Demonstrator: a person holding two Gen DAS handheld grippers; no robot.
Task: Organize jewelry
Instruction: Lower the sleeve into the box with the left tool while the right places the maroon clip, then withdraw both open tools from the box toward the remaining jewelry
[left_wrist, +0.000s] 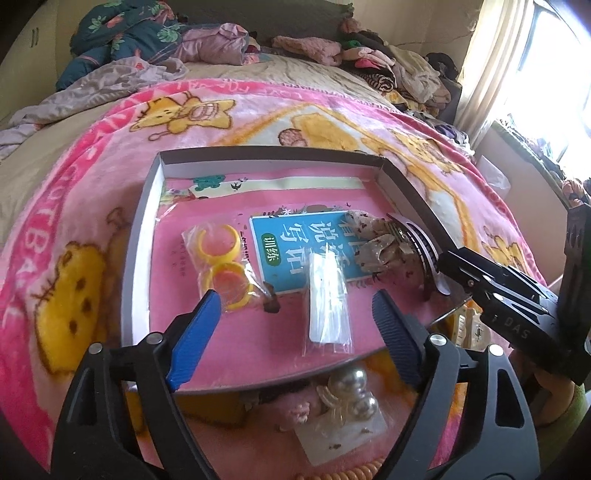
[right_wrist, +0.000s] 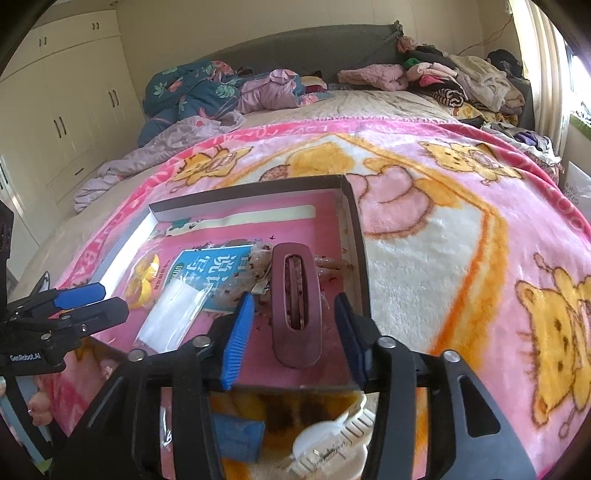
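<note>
A shallow cardboard tray (left_wrist: 142, 221) (right_wrist: 357, 236) lies on the pink blanket with a pink book as its floor. In it are bagged yellow rings (left_wrist: 223, 264) (right_wrist: 144, 277), a clear plastic bag (left_wrist: 328, 304) (right_wrist: 171, 314), a speckled hair piece (left_wrist: 373, 240) and a maroon hair claw (right_wrist: 295, 306) (left_wrist: 424, 254). My left gripper (left_wrist: 295, 314) is open above the clear bag. My right gripper (right_wrist: 293, 328) is open, its fingers on either side of the maroon claw, not touching it. Bagged pearl earrings (left_wrist: 351, 402) and a white hair claw (right_wrist: 332, 439) lie outside the tray's near edge.
A blue item (right_wrist: 238, 435) lies on the blanket (right_wrist: 443, 258) near the white claw. Piled clothes (right_wrist: 443, 81) and crumpled bedding (right_wrist: 207, 92) sit at the far end of the bed. Wardrobes (right_wrist: 62, 110) stand at the left, a curtained window (left_wrist: 535, 74) at the right.
</note>
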